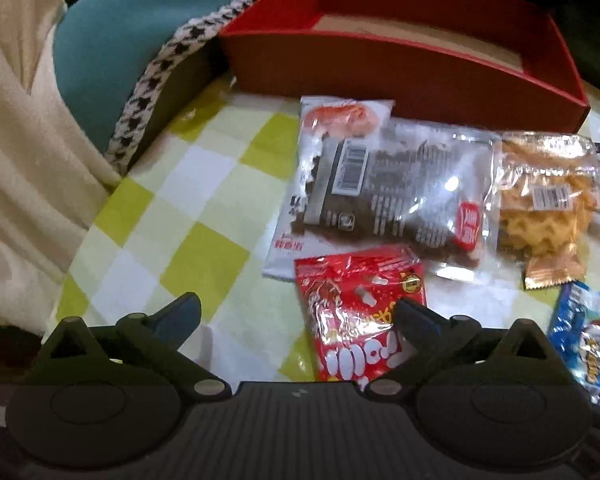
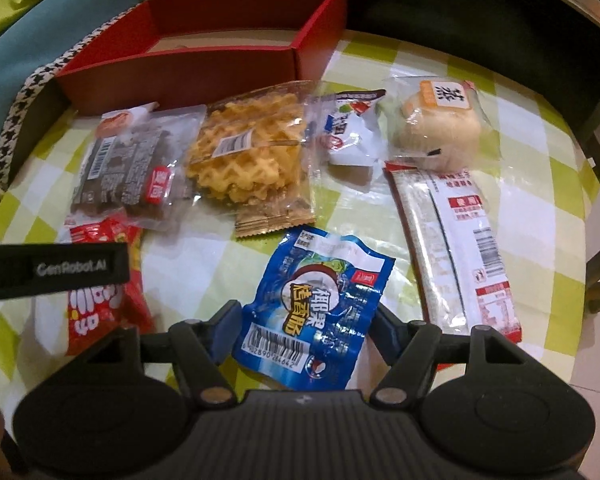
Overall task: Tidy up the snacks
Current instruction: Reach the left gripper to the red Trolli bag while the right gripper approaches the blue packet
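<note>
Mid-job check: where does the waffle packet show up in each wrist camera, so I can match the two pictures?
Left wrist view: the waffle packet lies at the right edge, just below the red box's right end.
Right wrist view: the waffle packet lies left of centre, below the red box's front wall.
Shared landmark: the red box behind the snacks; the dark clear packet lies left of the waffles in both.

Taking the red box (image 1: 412,76) as landmark: its inside is seen open from above. Just in front of its near wall, the checked tablecloth (image 1: 172,216) is crowded by a dark packet (image 1: 396,196) and a waffle packet (image 2: 252,152). Nearer than these, bare cloth is left between the red candy bag (image 1: 360,312) and the blue packet (image 2: 320,308). Left of the box, a houndstooth-edged object (image 1: 156,92) blocks passage.
</note>
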